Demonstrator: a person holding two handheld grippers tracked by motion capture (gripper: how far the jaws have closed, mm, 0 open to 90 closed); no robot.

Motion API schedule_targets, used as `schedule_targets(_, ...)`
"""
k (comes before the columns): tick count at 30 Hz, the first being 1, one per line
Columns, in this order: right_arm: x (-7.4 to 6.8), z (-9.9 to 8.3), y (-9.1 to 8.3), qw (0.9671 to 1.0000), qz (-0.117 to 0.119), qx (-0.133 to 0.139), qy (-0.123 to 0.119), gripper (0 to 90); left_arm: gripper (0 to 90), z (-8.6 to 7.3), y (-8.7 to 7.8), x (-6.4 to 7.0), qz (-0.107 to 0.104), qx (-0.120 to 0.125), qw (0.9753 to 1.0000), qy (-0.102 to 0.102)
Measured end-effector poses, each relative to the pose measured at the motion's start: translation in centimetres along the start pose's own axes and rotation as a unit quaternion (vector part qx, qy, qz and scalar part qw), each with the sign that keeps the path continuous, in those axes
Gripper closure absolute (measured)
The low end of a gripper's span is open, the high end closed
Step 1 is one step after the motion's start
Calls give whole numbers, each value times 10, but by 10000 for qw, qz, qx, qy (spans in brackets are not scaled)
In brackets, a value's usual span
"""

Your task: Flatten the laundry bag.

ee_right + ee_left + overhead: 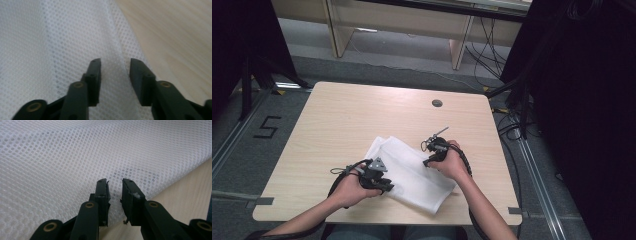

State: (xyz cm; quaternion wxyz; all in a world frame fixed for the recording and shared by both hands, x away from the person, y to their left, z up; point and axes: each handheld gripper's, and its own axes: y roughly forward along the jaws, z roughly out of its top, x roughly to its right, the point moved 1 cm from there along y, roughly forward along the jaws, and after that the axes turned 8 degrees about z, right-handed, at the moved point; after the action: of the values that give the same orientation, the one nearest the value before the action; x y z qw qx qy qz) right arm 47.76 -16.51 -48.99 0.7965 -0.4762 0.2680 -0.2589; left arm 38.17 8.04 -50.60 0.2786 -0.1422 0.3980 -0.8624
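Two hands rest on a folded white mesh cloth (412,172) near the bench's (342,120) front edge in the high view. Left gripper (115,185) view: jaws narrowly apart at the cloth's edge, a little mesh between them. Right gripper (115,65) view: jaws wider, straddling a fold, gripping nothing.

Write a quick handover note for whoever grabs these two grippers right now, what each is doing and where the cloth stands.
Left gripper: jaws a little apart, a bit of white mesh cloth between them at its near-left edge; not clearly clamped.
Right gripper: open, over the cloth's edge on the right side, next to bare table.
The cloth lies folded near the table's front.
Done: appears partly folded.
Left: probably close both on the edges, then continue the fold.
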Motion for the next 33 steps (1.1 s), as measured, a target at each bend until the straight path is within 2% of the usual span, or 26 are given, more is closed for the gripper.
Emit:
schedule_targets(2, 1, -1, 1, 9999, -28, 80, -81, 732, 739, -1, 1, 0, -14, -21, 10000, -18)
schedule_targets(3, 1, -2, 1, 10000, 21, 78, -45, 777, 738, -1, 1, 1, -12, -15, 10000, -48)
schedule_targets(5, -1, -2, 1, 9998, 36, 103, -172, 821, 738, -2, 2, 1, -19, -48, 10000, 62)
schedule_targets(7, -4, -2, 0, 9997, -25, 9, -236, 876, 738, -2, 3, 3, -3, -50, 10000, -22)
schedule_targets(11, -7, 0, -3, 9995, -85, 0, -302, 895, 739, -2, 3, 2, 10, -82, 10000, 20)
schedule_targets(12, -7, 1, -4, 9995, -105, 19, -296, 896, 740, -2, 3, 3, -1, -59, 10000, -32)
schedule_targets(17, -12, 5, -17, 9989, -134, 238, -368, 899, 746, -2, 4, 2, 0, -60, 10000, 40)
schedule_targets(18, -14, 7, -20, 9988, -142, 289, -372, 899, 748, -1, 6, 6, 3, 163, 9994, -294)
schedule_targets(20, -18, 10, -28, 9988, -165, 354, -292, 899, 760, 1, 2, 7, -41, 298, 9988, -383)
schedule_targets(21, -19, 13, -30, 9983, -133, 436, -369, 900, 777, 4, -1, 10, -128, 420, 9978, -506)
schedule_targets(23, -20, 17, -36, 9970, -220, 542, -501, 899, 834, 8, -5, 17, -248, 522, 9975, -411)
schedule_targets(24, -25, 18, -40, 9982, -197, 493, -291, 900, 857, 9, -7, 19, -234, 488, 9983, -232)
schedule_targets(25, -27, 20, -43, 9982, -218, 508, -212, 900, 870, 10, -5, 22, -247, 424, 9987, -153)
schedule_targets(27, -31, 24, -48, 9977, -212, 568, -315, 900, 875, 9, -1, 26, -273, 348, 9990, -117)
schedule_targets(28, -32, 26, -50, 9970, -181, 639, -404, 900, 875, 9, 1, 24, -244, 265, 9993, -15)
schedule_targets(29, -36, 27, -53, 9971, -195, 639, -365, 900, 877, 8, 3, 23, -197, 226, 9995, -42)
schedule_targets(30, -36, 29, -54, 9955, -209, 718, -590, 900, 882, 8, 4, 22, -198, 213, 9995, -137)
schedule_targets(31, -36, 31, -57, 9929, -249, 819, -829, 900, 886, 8, 4, 20, -163, 174, 9996, -126)
schedule_targets(32, -39, 33, -59, 9926, -217, 843, -842, 900, 891, 8, 3, 15, -152, -19, 9998, 97)
schedule_targets(33, -44, 34, -61, 9931, -214, 866, -766, 900, 892, 9, 4, 16, -147, 99, 9998, -54)
